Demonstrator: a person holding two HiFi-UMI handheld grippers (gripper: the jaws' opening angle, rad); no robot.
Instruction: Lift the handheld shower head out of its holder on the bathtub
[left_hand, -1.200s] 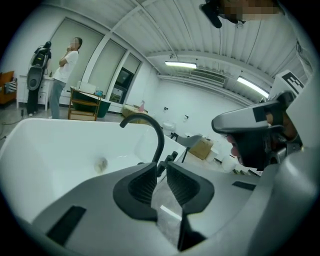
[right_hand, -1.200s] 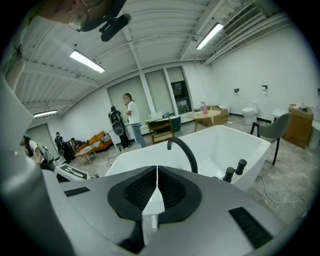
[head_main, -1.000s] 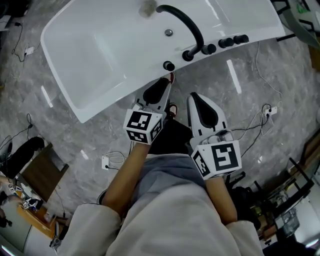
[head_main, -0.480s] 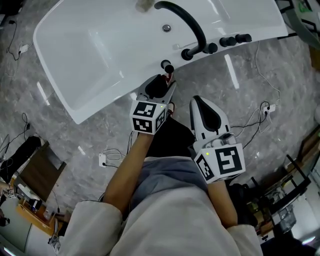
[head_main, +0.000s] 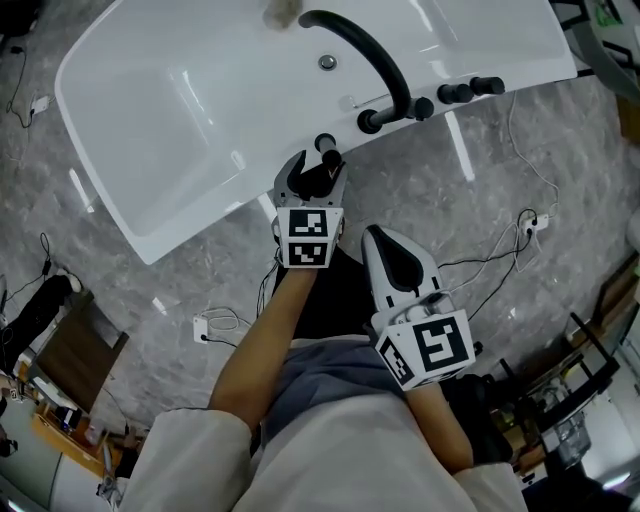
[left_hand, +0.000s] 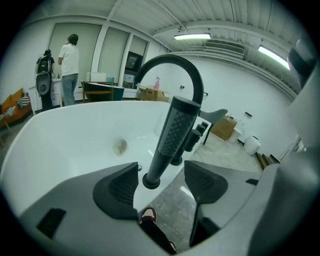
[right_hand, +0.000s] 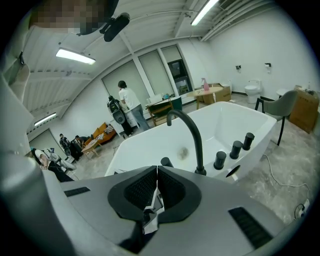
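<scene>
The handheld shower head (head_main: 325, 143) is a black rod with a textured grip (left_hand: 173, 135), standing upright in its holder on the near rim of the white bathtub (head_main: 150, 215). My left gripper (head_main: 318, 166) reaches the rim right at it. Its jaws are opening, and the shower head's lower part stands between the two pads (left_hand: 122, 184) without either pressing on it. My right gripper (head_main: 378, 238) hangs back over the floor, shut and empty (right_hand: 157, 176). From the right gripper view the shower head (right_hand: 166, 162) shows just its top.
A tall black arched faucet (head_main: 372, 60) and a row of black knobs (head_main: 460, 92) stand on the rim to the right of the shower head. Cables and a power strip (head_main: 203, 327) lie on the marble floor. My shoe (left_hand: 148, 215) is below the jaws. A person (left_hand: 70, 60) stands far behind.
My left gripper has moved forward and down to the tub rim and opened its jaws around the shower head. My right gripper has dropped a little toward my body.
</scene>
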